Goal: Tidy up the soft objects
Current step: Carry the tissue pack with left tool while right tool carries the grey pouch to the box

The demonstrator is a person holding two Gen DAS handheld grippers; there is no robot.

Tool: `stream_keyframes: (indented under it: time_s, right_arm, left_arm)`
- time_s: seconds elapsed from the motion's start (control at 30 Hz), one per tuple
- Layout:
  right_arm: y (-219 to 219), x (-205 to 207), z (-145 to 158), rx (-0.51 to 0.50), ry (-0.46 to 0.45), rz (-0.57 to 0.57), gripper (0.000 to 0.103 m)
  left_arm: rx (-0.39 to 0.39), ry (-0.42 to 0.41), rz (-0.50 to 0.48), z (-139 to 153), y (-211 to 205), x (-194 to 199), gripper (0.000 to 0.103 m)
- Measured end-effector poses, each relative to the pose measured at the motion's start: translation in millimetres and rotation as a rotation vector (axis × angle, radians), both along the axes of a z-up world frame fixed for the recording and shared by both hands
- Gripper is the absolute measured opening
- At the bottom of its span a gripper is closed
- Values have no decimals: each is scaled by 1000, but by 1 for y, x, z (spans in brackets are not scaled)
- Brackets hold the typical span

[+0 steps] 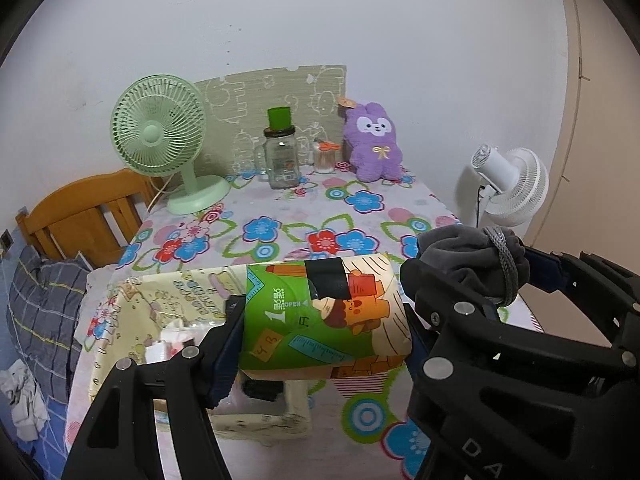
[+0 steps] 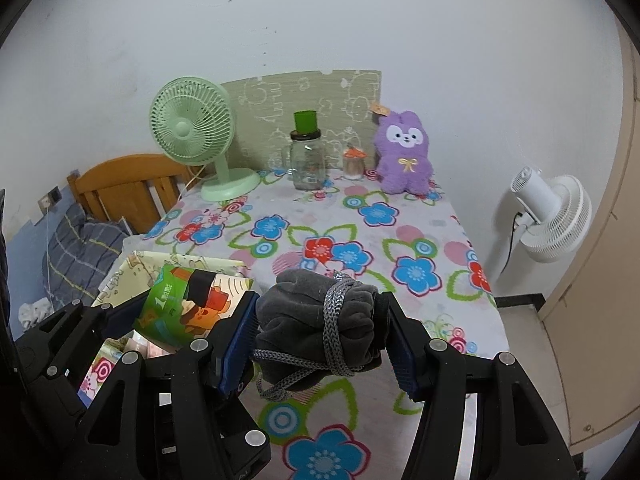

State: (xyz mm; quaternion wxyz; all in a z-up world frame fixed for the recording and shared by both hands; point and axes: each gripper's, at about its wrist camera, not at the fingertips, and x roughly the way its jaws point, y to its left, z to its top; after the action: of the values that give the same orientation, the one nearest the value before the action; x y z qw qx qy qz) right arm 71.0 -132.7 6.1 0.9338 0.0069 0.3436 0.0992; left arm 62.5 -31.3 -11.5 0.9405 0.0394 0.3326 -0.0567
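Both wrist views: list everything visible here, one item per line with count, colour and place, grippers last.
Tissue pack: one, green and orange print, held above the near left table edge.
Cloth bundle: one, grey, tied with grey cord, held above the near table.
Storage box: one, pale yellow print, near left, under the pack.
Plush toy: one, purple, far right.
Desk fan: one, mint green, far left.
Glass jar: one, clear, green cup on top, far centre.
Small jar: one, orange lid, beside the plush.
Tablecloth: one, floral.
White fan: one, right, off the table.
Left gripper: black, clamped on the pack.
Right gripper: black, clamped on the bundle.
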Motion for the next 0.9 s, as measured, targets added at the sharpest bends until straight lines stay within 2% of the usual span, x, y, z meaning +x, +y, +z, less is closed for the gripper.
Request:
stream_keyframes:
  time_s: [0.47,0.9]
  right_arm:
    - [57,16,-6,-23,-1,58,63]
    - [97,38,-28,-18,36,95,63]
  left_arm:
    - [11,10,46,-8,52,11,73]
    - [11,49,83,-29,90,30,73]
